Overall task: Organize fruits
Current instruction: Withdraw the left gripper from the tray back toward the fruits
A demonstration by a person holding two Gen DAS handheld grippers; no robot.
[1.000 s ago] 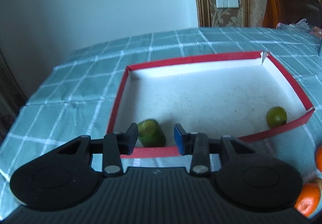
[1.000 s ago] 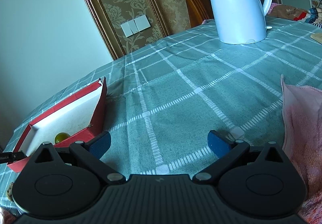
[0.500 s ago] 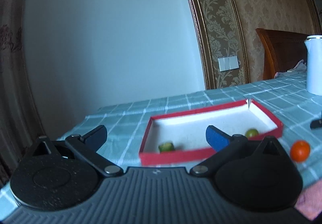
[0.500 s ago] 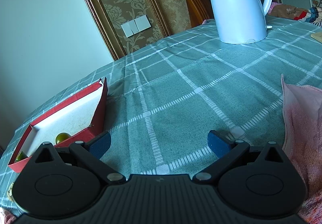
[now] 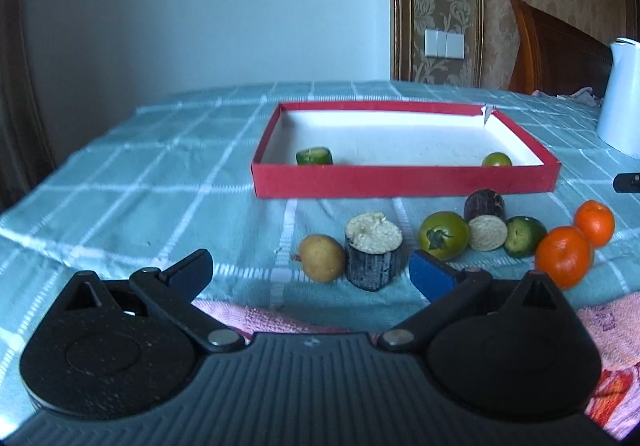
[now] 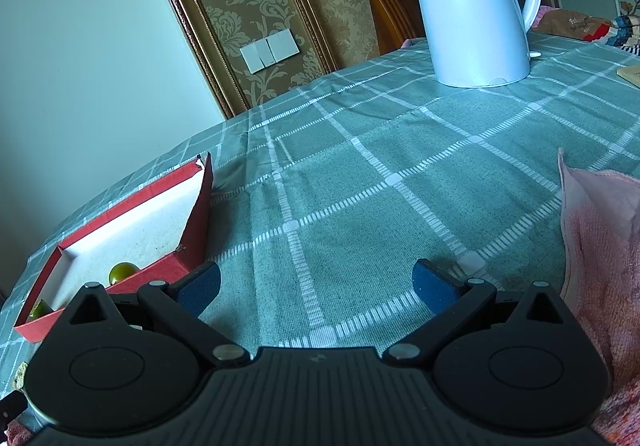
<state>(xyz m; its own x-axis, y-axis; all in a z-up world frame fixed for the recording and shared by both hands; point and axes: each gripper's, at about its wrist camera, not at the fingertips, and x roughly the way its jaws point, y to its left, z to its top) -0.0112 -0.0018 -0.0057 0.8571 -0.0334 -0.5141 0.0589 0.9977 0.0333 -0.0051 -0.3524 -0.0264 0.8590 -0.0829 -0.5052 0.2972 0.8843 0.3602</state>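
Note:
In the left wrist view a red box [image 5: 404, 181] with a white floor holds a green cucumber piece [image 5: 315, 156] and a small green fruit [image 5: 496, 160]. In front of the box lie a yellow pear-like fruit [image 5: 322, 257], a dark sugarcane stump [image 5: 373, 250], a green tomato [image 5: 444, 234], a second cane piece [image 5: 485, 221], a green lime [image 5: 524, 236] and two oranges [image 5: 564, 256]. My left gripper [image 5: 310, 274] is open and empty, just short of the stump. My right gripper [image 6: 316, 286] is open and empty over bare cloth, right of the box [image 6: 160, 266].
A white kettle [image 6: 472, 5] stands at the back of the table, also at the right edge of the left wrist view [image 5: 622, 101]. A pink towel [image 6: 600, 246] lies at the right and under the left gripper [image 5: 280, 320]. A wooden chair back [image 5: 556, 53] is behind.
My left gripper let go of the cucumber piece in the box, opened wide and pulled back toward me, so the loose fruits came into view. The right gripper stayed still.

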